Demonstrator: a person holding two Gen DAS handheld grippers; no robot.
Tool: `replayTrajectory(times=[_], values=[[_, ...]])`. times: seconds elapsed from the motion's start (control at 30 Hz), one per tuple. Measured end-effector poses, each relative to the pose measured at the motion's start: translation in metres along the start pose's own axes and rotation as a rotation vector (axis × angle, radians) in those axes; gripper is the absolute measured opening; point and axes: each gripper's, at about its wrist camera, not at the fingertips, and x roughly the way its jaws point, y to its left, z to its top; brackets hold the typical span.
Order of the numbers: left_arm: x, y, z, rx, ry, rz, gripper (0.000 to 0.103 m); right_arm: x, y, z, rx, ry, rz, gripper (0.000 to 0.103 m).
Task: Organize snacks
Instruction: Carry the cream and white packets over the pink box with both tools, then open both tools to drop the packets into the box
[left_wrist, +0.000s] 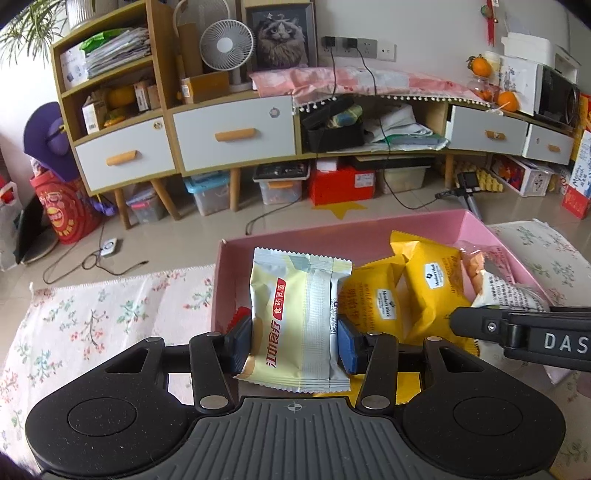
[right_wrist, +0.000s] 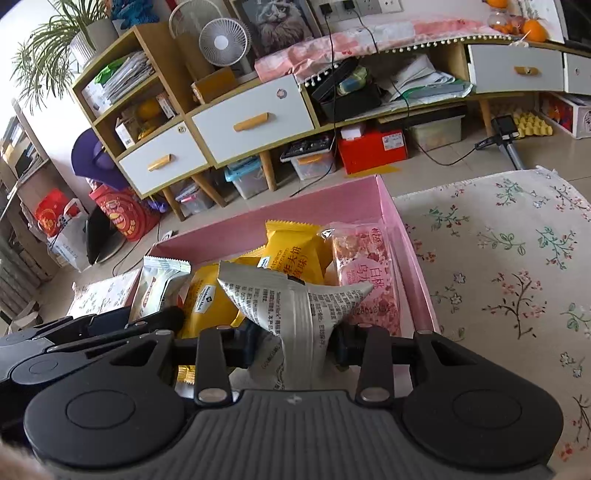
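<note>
A pink box (left_wrist: 369, 230) sits on a floral cloth and holds several snack packets. My left gripper (left_wrist: 293, 341) is shut on a pale yellow-and-white snack packet (left_wrist: 295, 317), held upright over the box's left part. Two yellow packets (left_wrist: 424, 291) lie to its right. My right gripper (right_wrist: 291, 343) is shut on a silver-white printed packet (right_wrist: 295, 310), pinched at its middle, over the box's near end. Beyond it lie yellow packets (right_wrist: 291, 251) and a pink packet (right_wrist: 365, 280) along the box's right wall (right_wrist: 410, 258). The left gripper (right_wrist: 92, 332) shows at the left, with its packet (right_wrist: 159, 284).
The floral cloth (right_wrist: 509, 266) spreads right of the box and also left (left_wrist: 96, 317). Beyond the table edge is tiled floor with cables, a wooden drawer cabinet (left_wrist: 236, 133), storage bins and a red box beneath it. The right gripper's arm (left_wrist: 517, 332) reaches in at the left view's right side.
</note>
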Motion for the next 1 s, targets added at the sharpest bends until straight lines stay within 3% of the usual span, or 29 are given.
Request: replayTrajectory(times=[0.37, 0.6, 1.0], values=[[-0.001, 0.008, -0.001, -0.05, -0.025, -0.039, 0.049, 0.0, 0.001, 0.004, -0.013, -0.02, 0.017, 0.038], [-0.023, 0.005, -0.007, -0.025, -0.028, -0.062, 0.063, -0.013, 0.0, 0.007, 0.028, -0.025, 0.031, 0.061], [-0.08, 0.001, -0.032, -0.048, -0.004, -0.079, 0.088, -0.052, -0.001, -0.001, -0.001, -0.029, -0.016, 0.084]])
